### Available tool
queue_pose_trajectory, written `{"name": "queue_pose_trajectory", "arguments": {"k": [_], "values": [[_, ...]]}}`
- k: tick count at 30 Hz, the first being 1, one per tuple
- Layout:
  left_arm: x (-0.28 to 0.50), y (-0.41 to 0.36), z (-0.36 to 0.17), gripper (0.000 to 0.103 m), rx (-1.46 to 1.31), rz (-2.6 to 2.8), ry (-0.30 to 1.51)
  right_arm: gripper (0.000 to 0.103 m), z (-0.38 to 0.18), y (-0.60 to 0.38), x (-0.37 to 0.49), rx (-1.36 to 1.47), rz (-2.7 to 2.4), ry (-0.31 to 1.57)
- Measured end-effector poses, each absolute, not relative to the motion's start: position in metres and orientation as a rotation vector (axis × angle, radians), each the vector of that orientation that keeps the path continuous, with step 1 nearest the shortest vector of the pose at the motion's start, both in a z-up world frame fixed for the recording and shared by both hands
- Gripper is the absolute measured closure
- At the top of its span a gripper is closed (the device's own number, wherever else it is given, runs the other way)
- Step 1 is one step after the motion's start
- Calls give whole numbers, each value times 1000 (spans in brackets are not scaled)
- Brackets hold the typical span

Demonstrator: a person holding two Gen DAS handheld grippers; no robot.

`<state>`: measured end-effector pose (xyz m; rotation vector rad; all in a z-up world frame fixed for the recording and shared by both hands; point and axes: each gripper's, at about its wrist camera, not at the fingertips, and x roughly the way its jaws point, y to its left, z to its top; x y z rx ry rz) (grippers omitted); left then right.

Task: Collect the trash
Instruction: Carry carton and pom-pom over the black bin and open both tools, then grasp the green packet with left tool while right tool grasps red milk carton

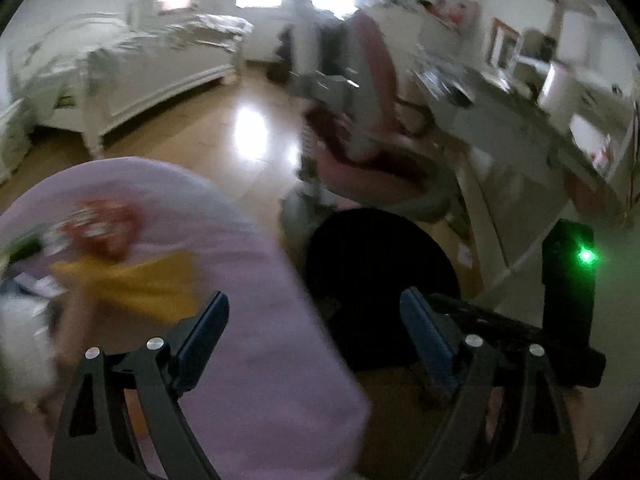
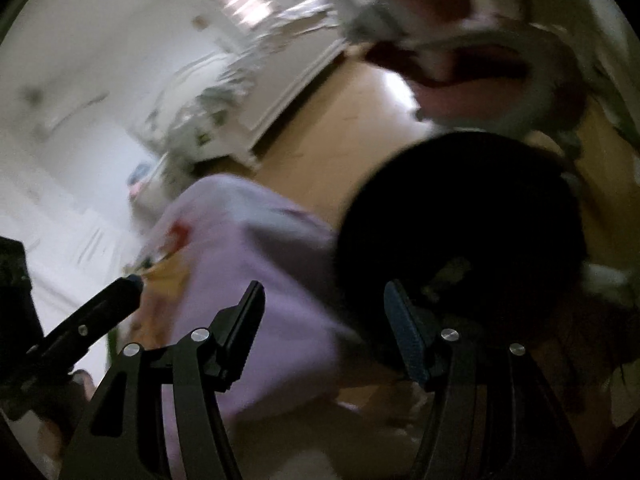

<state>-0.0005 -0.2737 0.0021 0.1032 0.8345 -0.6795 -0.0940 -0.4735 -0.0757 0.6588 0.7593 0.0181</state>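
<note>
Hovering over a bedroom floor, both grippers empty and spread wide. Left gripper (image 1: 314,336) with jaws well apart above the edge of a lilac table (image 1: 248,320) and a round black bin (image 1: 380,280); right gripper (image 2: 324,320) likewise parted, straddling the same lilac top (image 2: 256,280) and the same black bin (image 2: 460,232).

Scattered on the lilac surface at far left: a red crumpled wrapper (image 1: 102,226), a yellow sheet (image 1: 140,280) just beside it, smaller white and bluish scraps near the table's left edge. Seen from the right wrist only as a red smear (image 2: 180,234) and a yellow patch (image 2: 168,276) at the table's far corner.

Heavily motion-blurred throughout, so no telling print or material on the trash, nor what lies inside the bin, dark all the way down. Table cut off by the lens rim at left and below. Right unit's body with green light (image 1: 586,256) at the left view's right side; left unit's fingers (image 2: 128,284) poking in low left of the right view.

Bin standing just beside the table's right edge, on bare wooden floor (image 1: 224,128). Pink desk chair (image 1: 360,140) close behind the bin, white desk (image 1: 520,128) to its right, white bed (image 1: 152,68) well apart across open floor.
</note>
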Motion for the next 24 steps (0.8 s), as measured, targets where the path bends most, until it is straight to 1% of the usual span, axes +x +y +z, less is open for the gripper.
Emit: {"name": "queue_pose_trajectory", "arguments": {"k": [5,7,8,9,11,15,18,21,24], "values": [[-1,-171,15,16,34,-511,774,41,-40,-397,-62,532,204,772],[-1,-122,15,12,51,-416,745,40,-29,-368,-50,485,272,780],[-3,-104,15,8,66,-377,732,41,-23,-351,-43,462,309,784],[-3,-79,14,7,97,-317,710,40,-16,-331,-33,439,361,791],[2,-41,9,7,164,-247,701,32,-4,-301,-19,409,430,789],[15,-1,-3,7,301,-207,684,32,26,-230,16,297,537,775],[26,11,-11,7,348,-262,693,32,36,-179,48,251,590,799],[37,22,-19,7,341,-318,713,32,34,-133,82,201,614,849],[45,23,-26,7,349,-341,719,32,19,-87,115,142,590,925]]}}
